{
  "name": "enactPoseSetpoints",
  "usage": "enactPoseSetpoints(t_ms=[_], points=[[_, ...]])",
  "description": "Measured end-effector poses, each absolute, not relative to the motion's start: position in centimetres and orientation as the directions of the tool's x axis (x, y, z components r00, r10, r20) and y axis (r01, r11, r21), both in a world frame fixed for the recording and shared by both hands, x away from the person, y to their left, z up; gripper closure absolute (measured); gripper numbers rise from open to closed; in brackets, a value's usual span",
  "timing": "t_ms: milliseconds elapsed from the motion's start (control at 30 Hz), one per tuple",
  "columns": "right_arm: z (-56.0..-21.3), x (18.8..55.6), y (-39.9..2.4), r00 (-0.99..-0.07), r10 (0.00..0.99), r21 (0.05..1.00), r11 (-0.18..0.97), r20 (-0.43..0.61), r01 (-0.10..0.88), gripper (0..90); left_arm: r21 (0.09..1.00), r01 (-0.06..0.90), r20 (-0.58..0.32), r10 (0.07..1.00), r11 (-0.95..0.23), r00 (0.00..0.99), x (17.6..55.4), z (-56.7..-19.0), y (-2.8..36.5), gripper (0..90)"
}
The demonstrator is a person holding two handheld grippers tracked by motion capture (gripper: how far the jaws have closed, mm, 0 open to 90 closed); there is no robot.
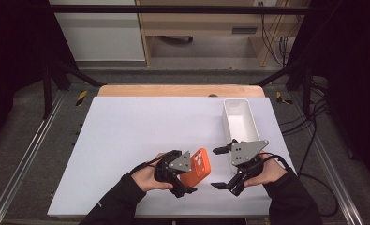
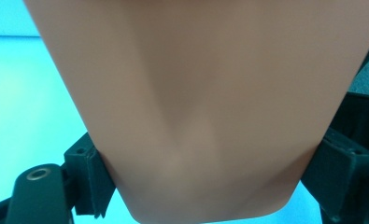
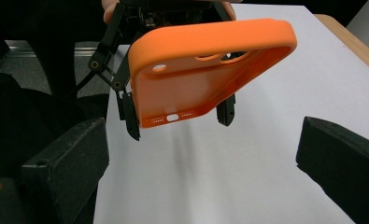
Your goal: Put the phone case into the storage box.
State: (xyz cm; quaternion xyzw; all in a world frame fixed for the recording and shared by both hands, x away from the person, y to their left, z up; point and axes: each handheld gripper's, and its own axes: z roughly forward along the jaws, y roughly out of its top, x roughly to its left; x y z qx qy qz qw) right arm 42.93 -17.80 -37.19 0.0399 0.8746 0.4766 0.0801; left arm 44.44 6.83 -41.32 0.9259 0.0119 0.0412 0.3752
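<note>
My left tongs (image 1: 186, 180) clamp a soft orange silicone phone case (image 1: 196, 168) above the near counter (image 1: 140, 136), presenting it to my right tongs (image 1: 218, 168), gaping empty just right.

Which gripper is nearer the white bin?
Right. The right gripper sits just beside the white bin's near end; the left gripper, shut on the orange phone case, is farther left.

Two black sleeves (image 1: 122, 199) enter from the bottom of the high view. Each black gripper, left gripper (image 1: 185, 180) and right gripper (image 1: 222, 168), carries a grey three-cornered plate with dark screw holes and a trailing black cable
</note>
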Motion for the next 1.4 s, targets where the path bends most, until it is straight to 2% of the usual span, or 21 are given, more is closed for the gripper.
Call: enactPoseSetpoints(t_ms=[500, 1400], points=[[-37.2, 43.0, -17.6, -0.988, 0.130, 0.860, 0.511, -0.078, -0.001, 4.0, 0.722, -0.042, 0.087, 0.030, -0.690, 0.996, 44.2, -40.1, 6.2, 15.3], [-37.5, 43.3, -17.0, -0.996, 0.083, 0.875, 0.485, -0.045, 0.001, 5.3, 0.727, -0.066, 0.072, -0.020, -0.684, 0.997, 43.7, -40.5, 4.7, 15.3]])
